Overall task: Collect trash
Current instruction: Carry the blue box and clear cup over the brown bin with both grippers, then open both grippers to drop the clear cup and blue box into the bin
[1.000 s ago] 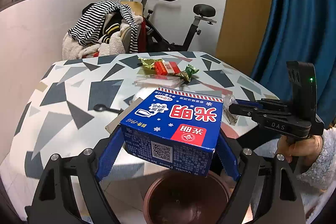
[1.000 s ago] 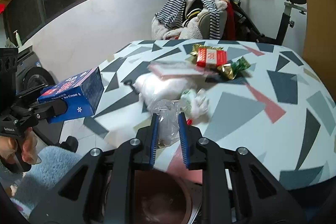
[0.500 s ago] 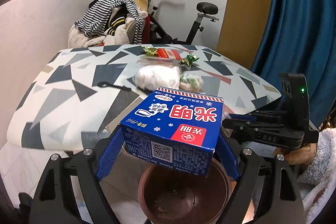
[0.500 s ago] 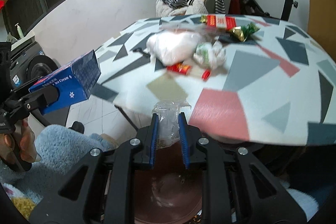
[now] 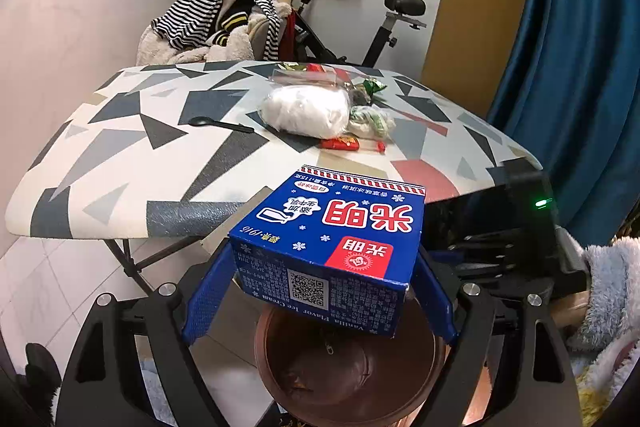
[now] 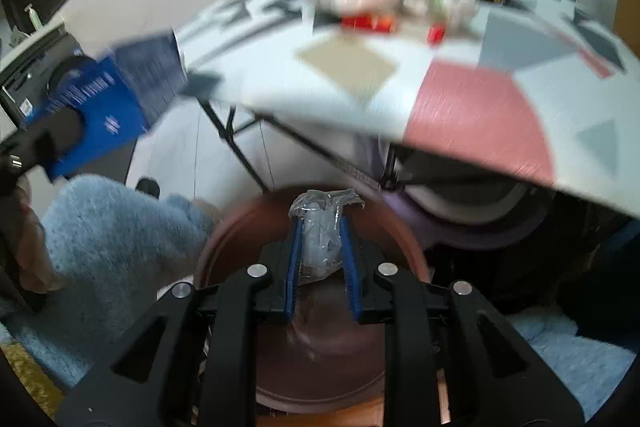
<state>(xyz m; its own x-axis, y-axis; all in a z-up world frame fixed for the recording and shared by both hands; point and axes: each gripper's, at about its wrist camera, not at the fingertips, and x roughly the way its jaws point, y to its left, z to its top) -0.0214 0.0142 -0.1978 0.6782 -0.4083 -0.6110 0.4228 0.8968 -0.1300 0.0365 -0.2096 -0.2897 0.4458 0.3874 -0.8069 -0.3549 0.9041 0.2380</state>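
My left gripper is shut on a blue ice cream box and holds it over a brown round bin on the floor in front of the table. My right gripper is shut on a crumpled clear plastic wrapper just above the same bin. The box also shows blurred at the left of the right wrist view. The right gripper's body shows at the right of the left wrist view.
On the patterned table lie a white plastic bag, a crumpled white-green wrapper, red wrappers, a black spoon and more wrappers at the back. An exercise bike with clothes stands behind. A blue curtain hangs right.
Both grippers have moved back from the table and down toward the bin. The right gripper with the wrapper has dropped below the table edge; the view is blurred by motion.
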